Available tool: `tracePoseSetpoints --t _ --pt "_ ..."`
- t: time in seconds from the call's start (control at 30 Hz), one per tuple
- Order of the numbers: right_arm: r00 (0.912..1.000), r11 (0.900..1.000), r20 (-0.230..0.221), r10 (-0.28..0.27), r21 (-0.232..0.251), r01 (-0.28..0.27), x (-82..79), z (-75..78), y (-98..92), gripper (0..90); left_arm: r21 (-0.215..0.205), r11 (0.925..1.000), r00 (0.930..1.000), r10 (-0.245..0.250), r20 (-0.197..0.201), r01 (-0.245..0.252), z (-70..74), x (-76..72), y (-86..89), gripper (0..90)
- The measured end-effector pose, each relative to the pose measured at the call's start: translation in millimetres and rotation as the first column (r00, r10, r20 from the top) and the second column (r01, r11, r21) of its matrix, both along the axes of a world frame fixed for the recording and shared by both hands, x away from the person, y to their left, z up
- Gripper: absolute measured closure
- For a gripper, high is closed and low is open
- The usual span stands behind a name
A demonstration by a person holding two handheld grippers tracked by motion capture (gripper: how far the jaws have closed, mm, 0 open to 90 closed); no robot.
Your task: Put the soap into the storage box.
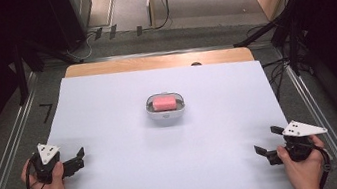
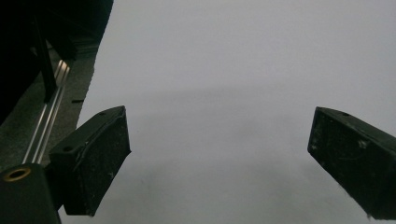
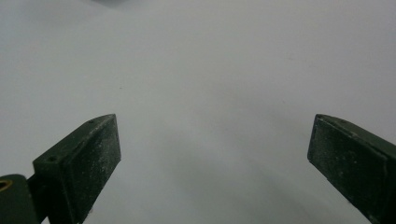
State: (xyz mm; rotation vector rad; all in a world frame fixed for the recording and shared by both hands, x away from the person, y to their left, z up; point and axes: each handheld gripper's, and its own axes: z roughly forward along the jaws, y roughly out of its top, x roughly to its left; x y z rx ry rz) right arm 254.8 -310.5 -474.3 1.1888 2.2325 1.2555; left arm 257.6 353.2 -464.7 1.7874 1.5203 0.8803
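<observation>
The pink block (image 1: 165, 103), its long axis laid across the counter (image 1: 117, 173), is seen in the white dish (image 1: 179, 110) at mid-counter, well apart from both wide-open, empty tongs, the left tongs (image 1: 78, 159) and right tongs (image 1: 267, 141) being placed about equally far.

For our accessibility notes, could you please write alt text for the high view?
A white dish holding a pink block sits mid-table on a white sheet. Near the front corners, a person's hands hold the left gripper and right gripper, both open and empty, far from the dish.
</observation>
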Motion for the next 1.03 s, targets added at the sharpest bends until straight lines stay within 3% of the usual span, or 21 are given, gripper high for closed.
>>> tracePoseSetpoints --t 0.33,0.43,0.5,0.67,0.9,1.03 --pt "0.9969 0.995 0.006 -0.079 0.055 0.078 -16.6 -13.7 -16.5 2.8 -0.001 1.0 1.0 -0.001 -0.006 0.001 0.0 0.3 0.2 6.1" --pt "0.9944 0.994 0.044 -0.097 0.064 0.094 -20.9 -15.2 -17.3 4.4 0.001 1.0 1.0 -0.001 -0.004 0.001 0.1 0.2 0.0 6.1" --pt "0.9924 0.993 0.079 -0.094 0.076 0.088 -24.6 -15.6 -18.3 13.1 -0.001 1.0 1.0 -0.001 -0.005 0.001 0.1 0.4 0.3 6.1" --pt "0.9926 0.996 0.095 -0.077 0.051 0.072 -25.8 -16.5 -15.2 13.5 -0.009 1.0 1.0 0.001 -0.002 -0.001 0.1 0.3 0.7 6.1" --pt "0.9885 0.993 0.109 -0.106 0.072 0.098 -28.0 -16.3 -17.4 13.5 -0.018 0.9998 1.0 0.002 -0.008 -0.002 0.4 0.6 2.0 6.1" --pt "0.9865 0.99 0.125 -0.106 0.111 0.092 -29.4 -16.1 -21.7 13.5 -0.017 0.9998 1.0 0.004 -0.008 -0.004 0.4 0.7 2.1 6.1"
